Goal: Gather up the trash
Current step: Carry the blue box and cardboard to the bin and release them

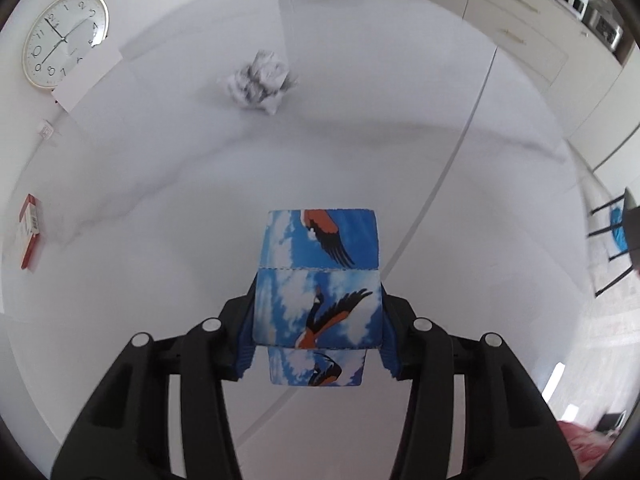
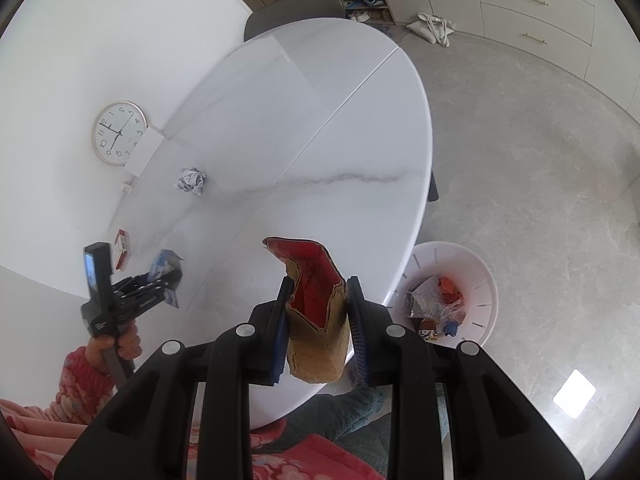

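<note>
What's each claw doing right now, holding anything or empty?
Left claw: closed on the blue bird-print carton.
Right claw: closed on the torn red-lined cardboard box.

Clock [image 1: 64, 40] at the bench's [image 1: 360, 140] far-left edge shows numerals 1 to 12. Print on the red box [image 1: 29, 232] is too small to read. Same for the left tongs' [image 2: 160, 280] label.

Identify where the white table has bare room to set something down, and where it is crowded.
Bare: the table from the centre seam to its far and bin-side edges. Crowded: the wall side, with the clock, crumpled paper and red box.
</note>
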Tool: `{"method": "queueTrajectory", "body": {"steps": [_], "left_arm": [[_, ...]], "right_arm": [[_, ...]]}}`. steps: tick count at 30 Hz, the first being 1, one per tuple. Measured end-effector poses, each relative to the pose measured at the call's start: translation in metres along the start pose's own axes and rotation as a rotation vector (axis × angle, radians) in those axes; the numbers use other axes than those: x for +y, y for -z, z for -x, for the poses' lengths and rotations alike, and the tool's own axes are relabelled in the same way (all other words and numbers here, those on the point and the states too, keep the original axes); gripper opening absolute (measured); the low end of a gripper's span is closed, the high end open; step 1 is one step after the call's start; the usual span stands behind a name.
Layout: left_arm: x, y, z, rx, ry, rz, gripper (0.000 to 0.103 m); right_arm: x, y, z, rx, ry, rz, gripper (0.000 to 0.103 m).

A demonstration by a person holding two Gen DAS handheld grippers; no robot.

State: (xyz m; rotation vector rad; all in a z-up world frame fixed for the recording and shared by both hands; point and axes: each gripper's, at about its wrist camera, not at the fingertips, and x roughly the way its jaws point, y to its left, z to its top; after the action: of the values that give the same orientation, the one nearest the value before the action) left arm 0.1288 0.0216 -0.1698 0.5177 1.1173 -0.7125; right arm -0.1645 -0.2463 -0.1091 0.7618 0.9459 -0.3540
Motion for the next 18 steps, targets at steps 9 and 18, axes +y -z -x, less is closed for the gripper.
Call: {"method": "queueTrajectory", "body": {"steps": [9,18], "left_arm": [[-0.096,-0.011,0.06,-0.021,0.125,0.067,0.048],[-0.189,-0.01,0.083,-0.035,0.091,-0.034,0.048]], "right_arm": [[-0.058,0.006,0.011,-0.006,0.203,0.039,0.027],[-0.123,0.011,-0.079,0.119,0.203,0.097,0.027]]}}
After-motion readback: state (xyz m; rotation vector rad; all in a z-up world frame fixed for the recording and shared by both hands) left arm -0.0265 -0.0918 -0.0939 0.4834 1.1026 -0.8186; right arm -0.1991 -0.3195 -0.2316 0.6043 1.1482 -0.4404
